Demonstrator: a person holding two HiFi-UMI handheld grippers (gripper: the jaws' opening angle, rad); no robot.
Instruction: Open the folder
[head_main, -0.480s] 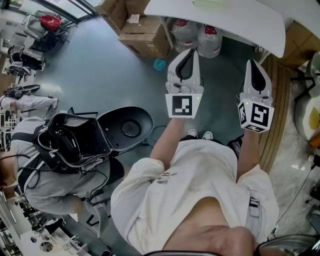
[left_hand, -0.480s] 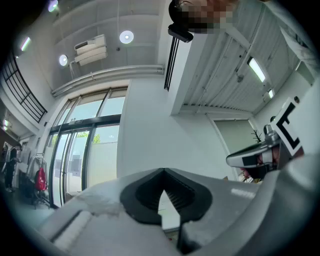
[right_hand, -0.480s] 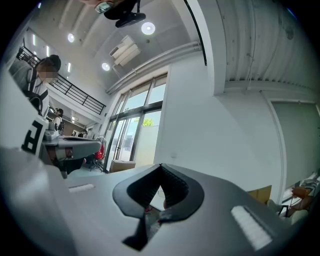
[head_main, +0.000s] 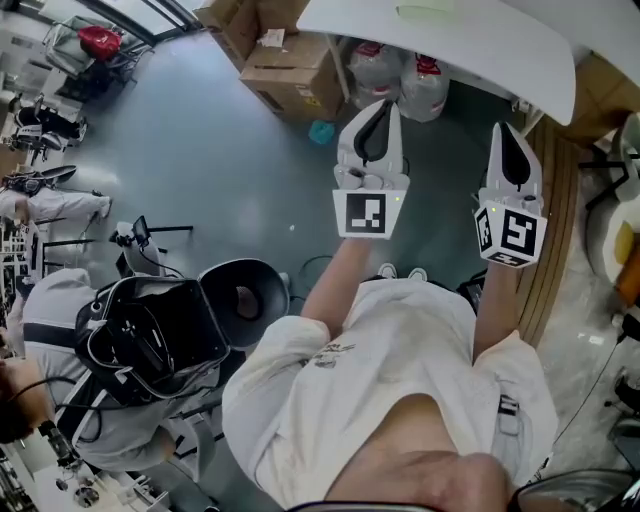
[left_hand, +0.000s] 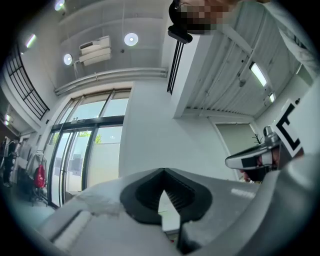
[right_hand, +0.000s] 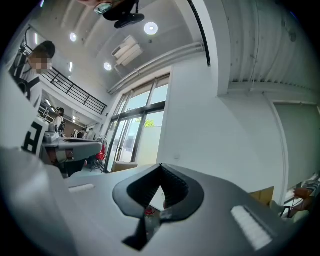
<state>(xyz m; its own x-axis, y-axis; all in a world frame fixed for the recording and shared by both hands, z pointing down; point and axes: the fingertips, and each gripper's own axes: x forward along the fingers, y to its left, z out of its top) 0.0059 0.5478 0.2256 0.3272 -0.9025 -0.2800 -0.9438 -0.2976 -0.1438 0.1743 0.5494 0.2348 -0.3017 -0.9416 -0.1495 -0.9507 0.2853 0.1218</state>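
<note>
we stand short of the white table (head_main: 480, 45), at twelve o'clock in the head view, with both grippers raised before us and tipped a little upward. the left gripper (head_main: 383, 103) has its jaws together on nothing. the right gripper (head_main: 505, 128), at its three o'clock, is likewise closed and empty. a pale flat sheet (head_main: 425, 8) at the table's twelve o'clock edge may be the folder, though we cannot tell. the task has not begun, we judge. to do it well we should step in, part one claw, and meet the cover's free edge low and level.
</note>
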